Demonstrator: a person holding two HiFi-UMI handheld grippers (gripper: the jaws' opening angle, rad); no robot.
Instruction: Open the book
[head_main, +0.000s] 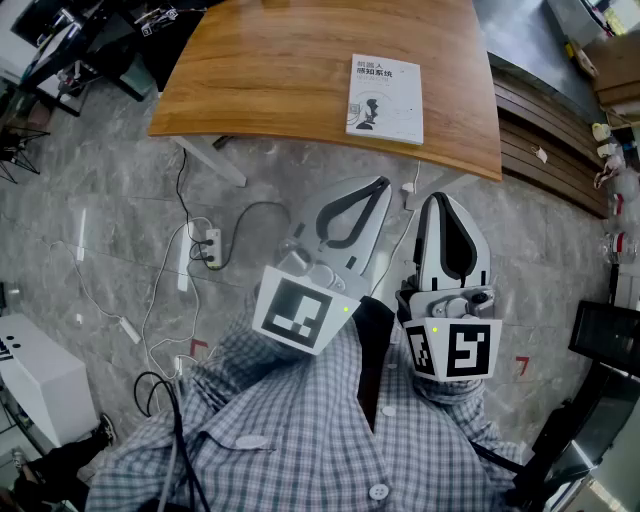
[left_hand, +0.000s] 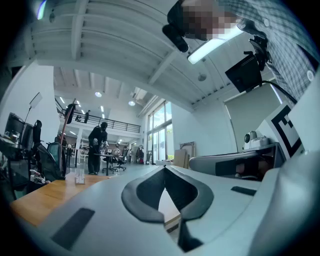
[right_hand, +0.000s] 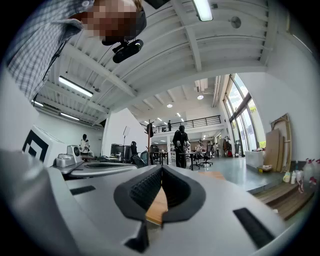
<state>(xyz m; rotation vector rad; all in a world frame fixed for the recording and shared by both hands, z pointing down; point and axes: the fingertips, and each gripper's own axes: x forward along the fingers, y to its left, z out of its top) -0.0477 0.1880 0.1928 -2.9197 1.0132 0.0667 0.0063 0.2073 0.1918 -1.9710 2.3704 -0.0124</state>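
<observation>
Wooden table (head_main: 260, 70) in the upper frame bears the closed book (head_main: 385, 98) — well above left gripper (head_main: 378, 188) and right gripper (head_main: 441, 200), both clamped together, empty.

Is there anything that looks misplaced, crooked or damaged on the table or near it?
Nothing stands out. The book lies closed and flat on the wooden table, near its front edge. Only loose cables and a power strip trail on the floor below.
</observation>
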